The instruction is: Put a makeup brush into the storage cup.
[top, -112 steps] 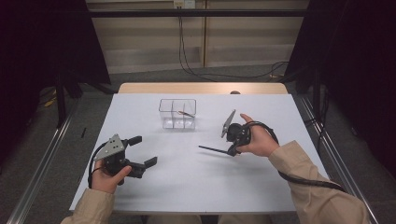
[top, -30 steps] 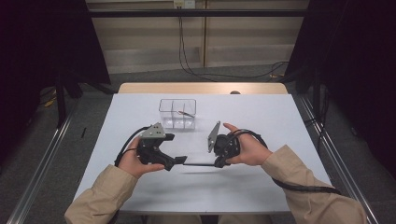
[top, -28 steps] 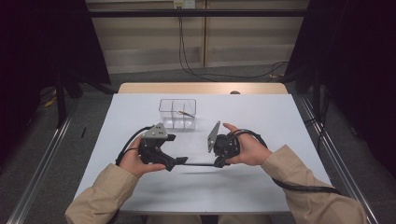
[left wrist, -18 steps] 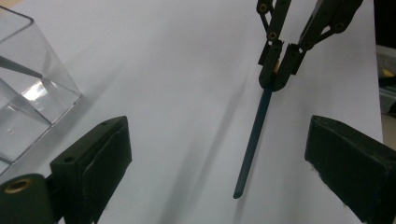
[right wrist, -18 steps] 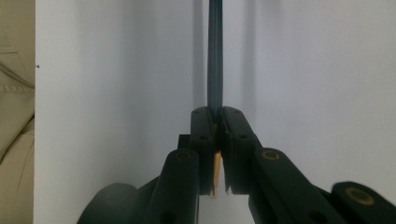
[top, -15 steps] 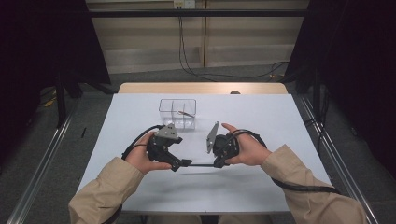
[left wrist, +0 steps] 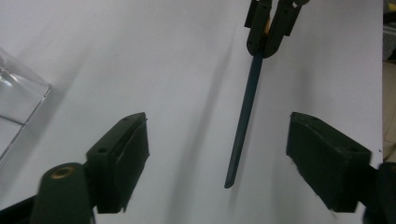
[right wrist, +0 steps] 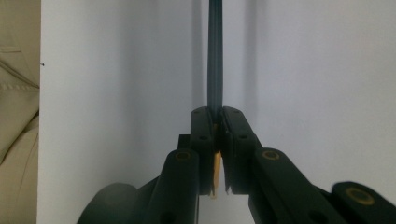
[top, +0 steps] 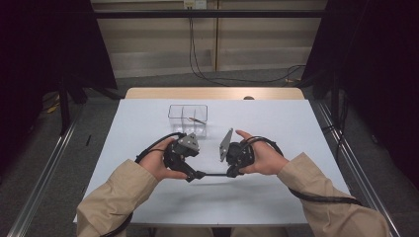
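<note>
- The right hand-held gripper [top: 231, 173] is clenched on one end of a thin dark stick [top: 215, 174], which it holds about level just above the white counter [top: 276, 123].
- In the right gripper view the two jaws press tight on the stick [right wrist: 215, 56], which runs straight away from them; a small orange piece [right wrist: 217, 172] shows between the jaws behind the grip.
- The left hand-held gripper [top: 196, 174] is released: its jaws have just been closing, yet they stand well apart.
- In the left gripper view the free end of the stick [left wrist: 243, 126] lies between the left jaws, nearer the jaw at the right of that view, and touches neither pad; the right hand-held gripper [left wrist: 266, 44] pinches the far end.
- From above, the two hand-held grippers face each other near the middle of the counter, with the stick bridging the gap between them.
- A clear plastic box [top: 188, 118] with compartments stands on the counter beyond the hands, well apart from the stick; a small thin object [top: 196, 119] lies in it.
- A corner of that box [left wrist: 18, 102] shows in the left gripper view.
</note>
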`<control>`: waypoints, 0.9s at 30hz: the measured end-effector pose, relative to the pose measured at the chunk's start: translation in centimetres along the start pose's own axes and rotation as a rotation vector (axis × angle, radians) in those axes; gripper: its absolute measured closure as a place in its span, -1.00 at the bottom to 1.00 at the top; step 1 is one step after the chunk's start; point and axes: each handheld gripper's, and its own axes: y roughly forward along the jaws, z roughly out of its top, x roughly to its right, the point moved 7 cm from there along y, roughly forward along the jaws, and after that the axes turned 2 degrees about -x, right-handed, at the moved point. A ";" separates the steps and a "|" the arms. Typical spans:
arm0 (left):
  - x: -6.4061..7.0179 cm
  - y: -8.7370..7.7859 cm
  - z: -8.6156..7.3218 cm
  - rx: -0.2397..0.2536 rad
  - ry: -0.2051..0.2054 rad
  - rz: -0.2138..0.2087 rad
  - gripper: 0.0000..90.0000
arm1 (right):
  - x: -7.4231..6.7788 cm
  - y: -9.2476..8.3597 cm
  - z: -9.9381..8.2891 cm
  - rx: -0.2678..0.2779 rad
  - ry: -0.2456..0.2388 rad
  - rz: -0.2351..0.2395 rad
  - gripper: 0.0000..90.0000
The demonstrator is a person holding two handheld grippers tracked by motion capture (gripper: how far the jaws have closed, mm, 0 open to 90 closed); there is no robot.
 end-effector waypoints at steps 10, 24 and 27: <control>0.4 0.3 0.3 -0.085 0.055 -0.015 -0.12 | 0.0 -0.3 0.3 0.018 -0.014 -0.001 0.87; 1.1 1.5 0.3 -0.182 0.104 -0.050 0.43 | -0.1 -0.6 0.4 0.032 -0.012 0.003 0.87; 1.1 1.7 0.3 -0.209 0.117 -0.049 0.54 | 0.0 -0.6 0.4 0.041 -0.020 -0.004 0.87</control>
